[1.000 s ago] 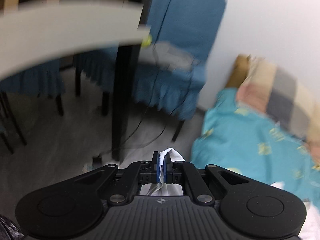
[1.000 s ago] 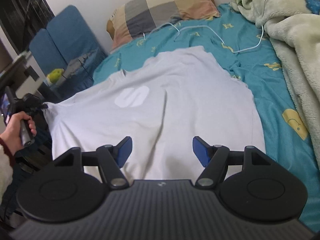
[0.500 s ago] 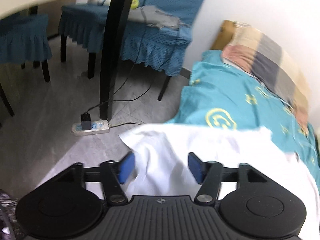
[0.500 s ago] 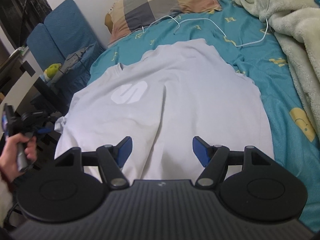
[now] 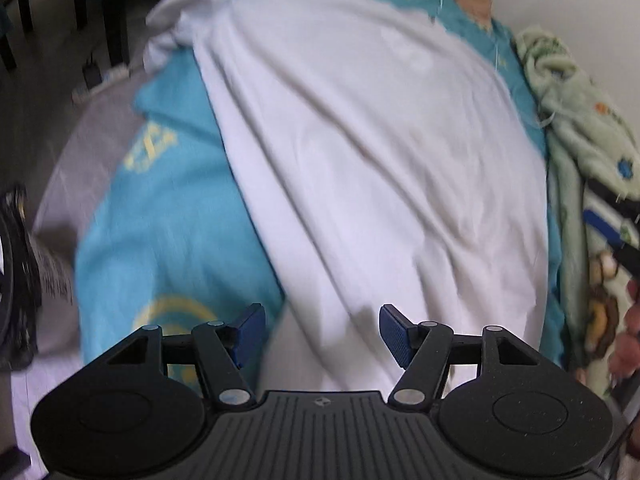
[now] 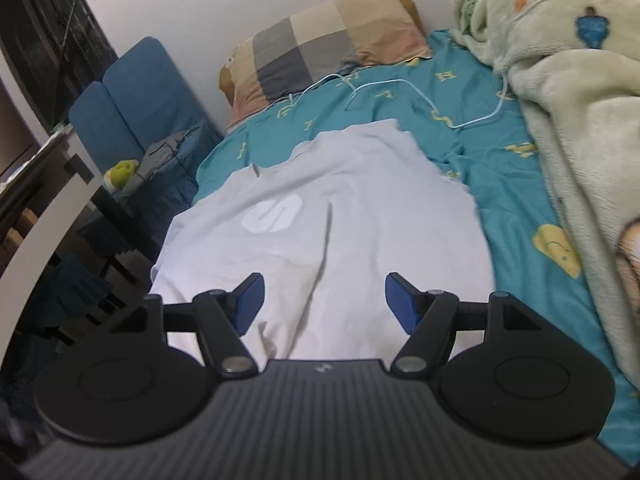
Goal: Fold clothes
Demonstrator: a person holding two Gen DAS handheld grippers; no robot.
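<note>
A white T-shirt [image 5: 360,152] lies spread over the teal bed sheet [image 5: 168,216], its pale chest logo [image 6: 274,213] facing up. In the blurred left wrist view my left gripper [image 5: 322,332] hovers open above the shirt's near edge, nothing between its blue pads [image 5: 394,334]. One sleeve [image 5: 164,48] droops off the bed's far left side. In the right wrist view my right gripper [image 6: 324,304] stands open over the shirt's lower hem [image 6: 320,320], holding nothing.
A checked pillow [image 6: 320,48] lies at the bed's head with a white cable [image 6: 400,92] on the sheet. A fleecy green blanket [image 6: 560,80] is heaped along the right. Blue chairs [image 6: 136,104] and a pale table edge [image 6: 44,208] stand left of the bed.
My left gripper let go of the white cloth and opened, then swung from facing the floor and chairs round over the shirt on the bed. The right gripper rose slightly, still open.
</note>
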